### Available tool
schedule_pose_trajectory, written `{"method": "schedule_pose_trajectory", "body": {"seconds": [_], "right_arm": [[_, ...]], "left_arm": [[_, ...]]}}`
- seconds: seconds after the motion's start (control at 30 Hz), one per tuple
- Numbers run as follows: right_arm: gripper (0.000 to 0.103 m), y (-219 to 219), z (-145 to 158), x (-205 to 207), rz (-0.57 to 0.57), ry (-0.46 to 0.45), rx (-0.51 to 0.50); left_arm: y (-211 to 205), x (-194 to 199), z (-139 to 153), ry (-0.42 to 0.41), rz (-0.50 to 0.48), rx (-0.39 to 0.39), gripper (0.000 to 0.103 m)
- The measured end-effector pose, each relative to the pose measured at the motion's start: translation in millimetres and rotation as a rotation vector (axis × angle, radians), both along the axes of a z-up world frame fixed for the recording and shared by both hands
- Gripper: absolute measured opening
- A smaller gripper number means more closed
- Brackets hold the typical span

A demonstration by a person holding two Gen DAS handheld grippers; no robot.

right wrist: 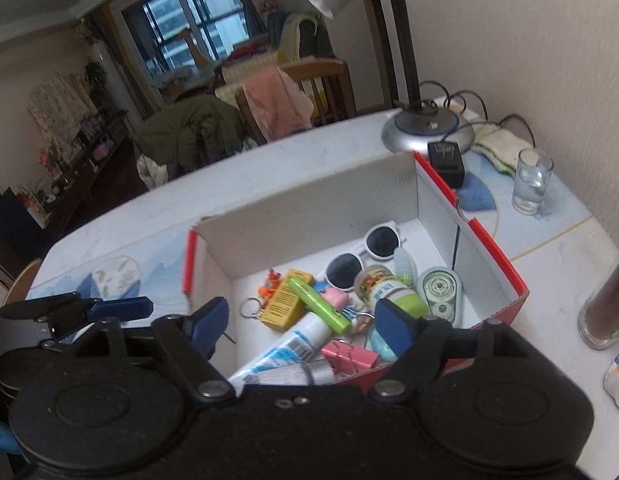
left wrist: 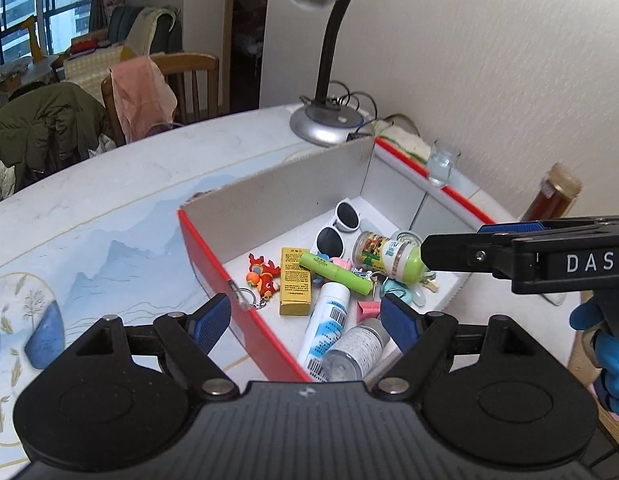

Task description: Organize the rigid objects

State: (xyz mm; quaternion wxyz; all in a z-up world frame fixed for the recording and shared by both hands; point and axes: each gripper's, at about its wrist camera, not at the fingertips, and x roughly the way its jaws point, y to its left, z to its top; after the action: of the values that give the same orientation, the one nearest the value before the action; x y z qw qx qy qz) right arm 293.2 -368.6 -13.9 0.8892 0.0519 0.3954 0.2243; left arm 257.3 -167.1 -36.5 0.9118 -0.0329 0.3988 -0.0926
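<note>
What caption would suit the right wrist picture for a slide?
Open right gripper hovering over a red box filled with sunglasses, tubes and trinkets.

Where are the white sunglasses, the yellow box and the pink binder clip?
white sunglasses (right wrist: pixel 343 267): right wrist view, on the nearer dark lens.
yellow box (left wrist: pixel 295 286): left wrist view, middle of its printed face.
pink binder clip (right wrist: pixel 349 354): right wrist view, on its pink body.

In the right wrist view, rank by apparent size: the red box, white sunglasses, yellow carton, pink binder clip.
1. red box
2. white sunglasses
3. yellow carton, close to the sunglasses, so unsure
4. pink binder clip, though nearest the camera
</note>
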Motion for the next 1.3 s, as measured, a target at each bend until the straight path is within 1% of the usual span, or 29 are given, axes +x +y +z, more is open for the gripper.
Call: {"method": "schedule_pose_trajectory", "body": {"seconds": [0.1,0.13,0.17,0.2,0.4,0.43,0.47,0.5,0.57,0.77,0.9,1.3], "right_arm": [[0.087,2.4,6.5,-12.9,-0.009,-0.026,0.015],[0.09,3.3,8.3,-17.2,-0.014,-0.036,0.019],[0.092,4.0,9.6,-21.5,-0.017,-0.043,0.023],[0.092,5.3,11.0,-25.3,-0.02,-0.05,0.023],[0.097,13.4,17.8,-51.9,-0.031,-0.094,0.03],[0.097,14.5,18.9,-56.2,-0.036,-0.099,0.033],[0.099,15.6,19.8,-60.5,-0.041,-0.106,0.033],[0.1,16.5,20.4,-64.8,-0.044,-0.115,0.036],[0.103,19.3,21.2,-74.3,-0.049,-0.132,0.035],[0.103,28.5,24.3,-99.0,-0.062,-0.174,0.028],[0.103,36.6,23.9,-112.7,-0.067,-0.198,0.016],[0.103,48.2,18.5,-139.5,-0.114,-0.21,0.018]], "left_arm": [[8.5,-13.9,7.7,-0.024,-0.001,-0.006,0.082],[11.3,-18.2,9.9,-0.033,0.001,-0.006,0.082],[13.9,-22.5,11.8,-0.043,0.002,-0.009,0.084],[17.1,-26.6,13.8,-0.052,0.003,-0.013,0.086],[31.9,-48.7,20.4,-0.085,0.008,-0.019,0.087],[33.9,-52.0,20.3,-0.087,0.011,-0.015,0.089],[36.2,-55.2,20.4,-0.09,0.013,-0.013,0.097],[39.0,-58.9,20.3,-0.095,0.016,-0.015,0.102],[44.4,-66.4,20.8,-0.107,0.022,-0.022,0.103],[60.9,-82.2,20.1,-0.118,0.052,-0.042,0.103],[68.7,-92.6,20.2,-0.121,0.064,-0.041,0.103],[84.5,-117.4,25.1,-0.144,0.08,-0.024,0.103]]}}
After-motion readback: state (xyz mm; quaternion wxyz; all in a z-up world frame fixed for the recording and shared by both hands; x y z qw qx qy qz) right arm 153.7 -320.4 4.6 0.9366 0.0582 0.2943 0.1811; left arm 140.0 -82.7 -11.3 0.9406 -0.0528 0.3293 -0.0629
